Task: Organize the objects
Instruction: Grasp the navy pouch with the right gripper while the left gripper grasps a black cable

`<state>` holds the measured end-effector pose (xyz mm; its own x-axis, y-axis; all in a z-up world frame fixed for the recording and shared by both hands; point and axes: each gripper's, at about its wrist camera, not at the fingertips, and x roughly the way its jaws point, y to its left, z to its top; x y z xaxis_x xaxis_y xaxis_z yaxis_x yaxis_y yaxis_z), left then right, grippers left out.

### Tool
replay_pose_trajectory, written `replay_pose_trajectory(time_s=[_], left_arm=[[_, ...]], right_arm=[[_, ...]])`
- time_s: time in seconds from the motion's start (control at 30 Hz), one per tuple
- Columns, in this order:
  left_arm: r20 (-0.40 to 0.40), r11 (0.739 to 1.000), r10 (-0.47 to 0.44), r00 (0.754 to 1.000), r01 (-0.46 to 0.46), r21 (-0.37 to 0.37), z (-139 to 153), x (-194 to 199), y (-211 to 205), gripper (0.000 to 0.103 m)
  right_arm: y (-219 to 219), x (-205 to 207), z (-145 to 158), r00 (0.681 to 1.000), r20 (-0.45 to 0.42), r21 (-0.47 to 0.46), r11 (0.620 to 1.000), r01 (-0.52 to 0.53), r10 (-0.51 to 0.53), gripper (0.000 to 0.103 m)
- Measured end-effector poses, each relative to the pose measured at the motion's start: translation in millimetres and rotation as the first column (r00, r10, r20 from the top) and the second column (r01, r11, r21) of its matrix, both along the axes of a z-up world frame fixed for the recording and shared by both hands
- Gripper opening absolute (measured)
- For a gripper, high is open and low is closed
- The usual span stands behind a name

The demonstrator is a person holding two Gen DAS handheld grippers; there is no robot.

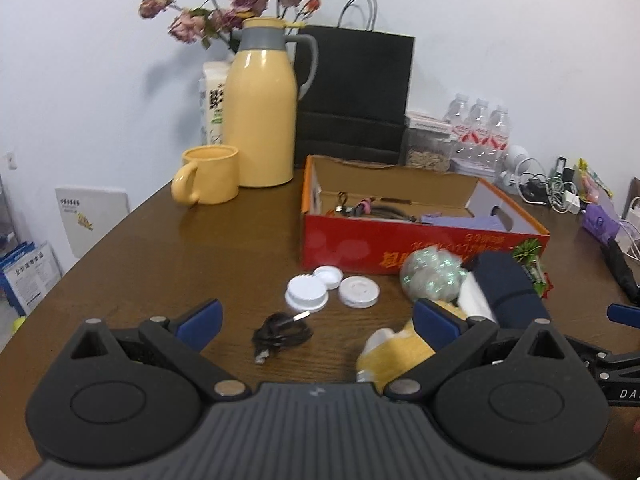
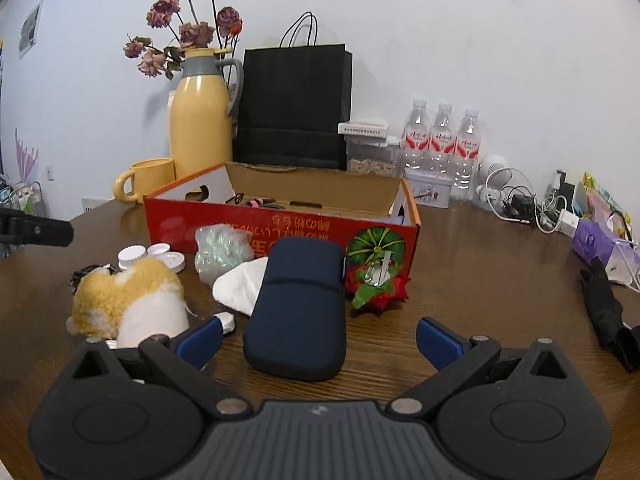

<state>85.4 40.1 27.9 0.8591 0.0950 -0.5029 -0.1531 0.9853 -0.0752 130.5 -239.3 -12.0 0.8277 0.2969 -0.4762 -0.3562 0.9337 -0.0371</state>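
Note:
An open red cardboard box (image 1: 400, 246) (image 2: 256, 232) lies on the brown table with cables and a purple item inside. In front of it lie three white lids (image 1: 308, 292) (image 2: 132, 256), a coiled black cable (image 1: 280, 334), a bubble-wrap bundle (image 1: 430, 276) (image 2: 220, 250), a navy pouch (image 1: 508, 284) (image 2: 298, 308), a white cloth (image 2: 242, 286), a yellow-and-white plush toy (image 1: 394, 354) (image 2: 128, 300) and a red-green decoration (image 2: 376, 276). My left gripper (image 1: 316, 326) is open above the cable. My right gripper (image 2: 318, 340) is open around the pouch's near end.
A yellow thermos (image 1: 262, 108), yellow mug (image 1: 208, 180), dried flowers (image 1: 224, 4) and black paper bag (image 1: 356, 92) stand behind the box. Water bottles (image 2: 440, 140), a snack jar (image 2: 368, 156), chargers and cables (image 2: 528, 204) and a folded black umbrella (image 2: 604, 312) crowd the right side.

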Motion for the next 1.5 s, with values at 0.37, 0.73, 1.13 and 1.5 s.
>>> replay_pose_trajectory(time_s=[0.37, 0.73, 1.13, 1.5], left_arm=[[-0.009, 1.0, 0.028, 1.0, -0.028, -0.008, -4, -1, 12, 0.103], [-0.025, 0.999, 0.044, 0.999, -0.044, -0.012, -7, 0, 17, 0.103], [-0.032, 0.999, 0.046, 0.998, -0.046, -0.009, -9, 1, 15, 0.103], [-0.036, 0.997, 0.071, 0.997, -0.071, -0.002, -14, 0, 26, 0.103]], right_arm=[[27, 74, -16, 0.991, -0.134, -0.01, 1.0, 0.011, -0.012, 0.102], [35, 66, -25, 0.995, -0.102, -0.019, 1.0, -0.022, 0.02, 0.065], [30, 59, -18, 0.999, -0.042, 0.0, 1.0, -0.009, 0.009, 0.061], [18, 31, -8, 0.992, 0.122, 0.053, 0.998, 0.015, -0.021, 0.061]])
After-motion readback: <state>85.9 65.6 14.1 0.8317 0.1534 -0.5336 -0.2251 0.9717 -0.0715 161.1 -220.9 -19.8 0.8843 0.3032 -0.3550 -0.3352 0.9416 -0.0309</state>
